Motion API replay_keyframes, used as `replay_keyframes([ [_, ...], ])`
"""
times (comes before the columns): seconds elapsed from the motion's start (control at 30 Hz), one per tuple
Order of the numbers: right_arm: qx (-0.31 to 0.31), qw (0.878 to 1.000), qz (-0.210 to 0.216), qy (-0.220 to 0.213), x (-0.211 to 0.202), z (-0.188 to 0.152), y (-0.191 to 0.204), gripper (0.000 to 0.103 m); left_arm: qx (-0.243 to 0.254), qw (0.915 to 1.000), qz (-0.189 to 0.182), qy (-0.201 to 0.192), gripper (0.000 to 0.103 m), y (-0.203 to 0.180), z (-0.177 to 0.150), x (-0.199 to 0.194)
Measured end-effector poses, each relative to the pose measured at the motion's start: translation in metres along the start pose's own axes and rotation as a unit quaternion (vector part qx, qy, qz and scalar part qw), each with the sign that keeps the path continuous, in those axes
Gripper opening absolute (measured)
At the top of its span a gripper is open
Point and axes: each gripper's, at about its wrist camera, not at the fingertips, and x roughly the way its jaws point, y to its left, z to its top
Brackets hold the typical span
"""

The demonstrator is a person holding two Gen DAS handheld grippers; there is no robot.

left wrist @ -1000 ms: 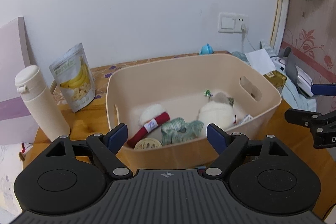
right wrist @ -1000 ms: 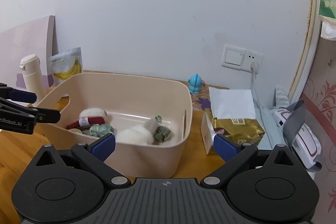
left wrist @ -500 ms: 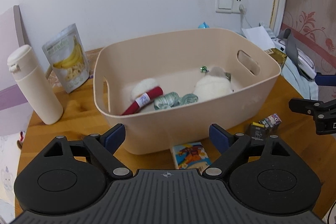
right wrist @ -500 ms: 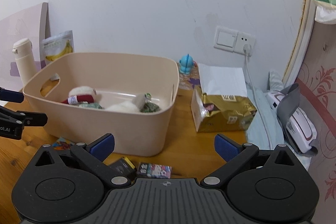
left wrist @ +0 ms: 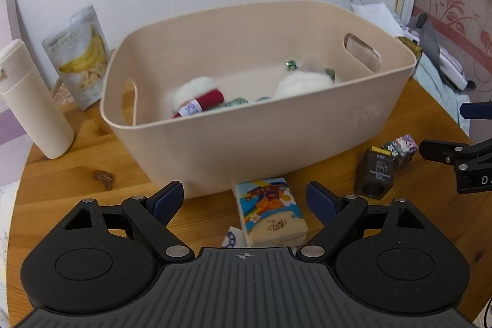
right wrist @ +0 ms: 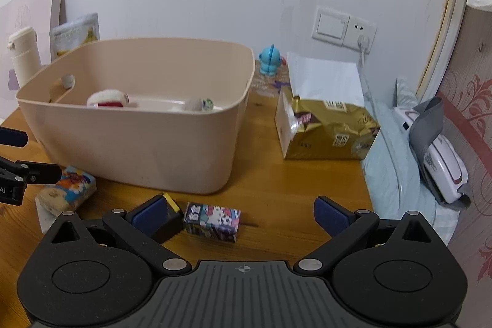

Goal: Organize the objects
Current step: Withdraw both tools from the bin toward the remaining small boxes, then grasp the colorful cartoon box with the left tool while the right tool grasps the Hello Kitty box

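1. While both tools gape empty, left tool (left wrist: 245, 199) hangs over the tissue pack (left wrist: 270, 212), just before the beige bin (left wrist: 307, 125).
2. Pack judged light, soft; pinch its long sides.
3. Right tool (right wrist: 241, 212) hangs over the cartoon box (right wrist: 212, 222).

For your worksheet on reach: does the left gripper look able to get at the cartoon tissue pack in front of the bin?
Probably yes: the left gripper is open, with the tissue pack lying uncovered on the table between its fingers.

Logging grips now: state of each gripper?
Left gripper: open, holding nothing.
Right gripper: open, holding nothing.
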Motion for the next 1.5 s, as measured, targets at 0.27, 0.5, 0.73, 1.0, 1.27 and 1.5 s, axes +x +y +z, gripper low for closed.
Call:
replay_keyframes([
  [0.27,0.002,1.0,0.004,0.029,0.022,-0.011,-0.003,0.103,0.0,0.9997,-0.002,0.024,0.088,-0.009,-0.007,0.018],
  [0.5,-0.004,0.999,0.01,0.051,0.042,-0.017,0.0,0.103,-0.001,0.9993,-0.003,0.036,0.088,-0.011,-0.007,0.029],
  [0.73,-0.006,0.998,0.015,0.066,0.058,-0.019,0.005,0.102,-0.009,0.9989,-0.006,0.046,0.087,-0.006,-0.008,0.039],
  [1.0,0.001,0.997,0.021,0.069,0.072,-0.018,0.005,0.099,-0.016,0.9983,-0.018,0.054,0.069,-0.005,-0.007,0.047],
  [1.27,0.008,0.997,0.034,0.066,0.073,-0.014,0.007,0.084,-0.015,0.9979,-0.029,0.056,0.05,-0.005,-0.007,0.047],
  [1.5,0.014,0.997,0.041,0.064,0.067,-0.014,0.009,0.061,-0.015,0.9981,-0.036,0.048,0.047,-0.002,-0.012,0.038],
])
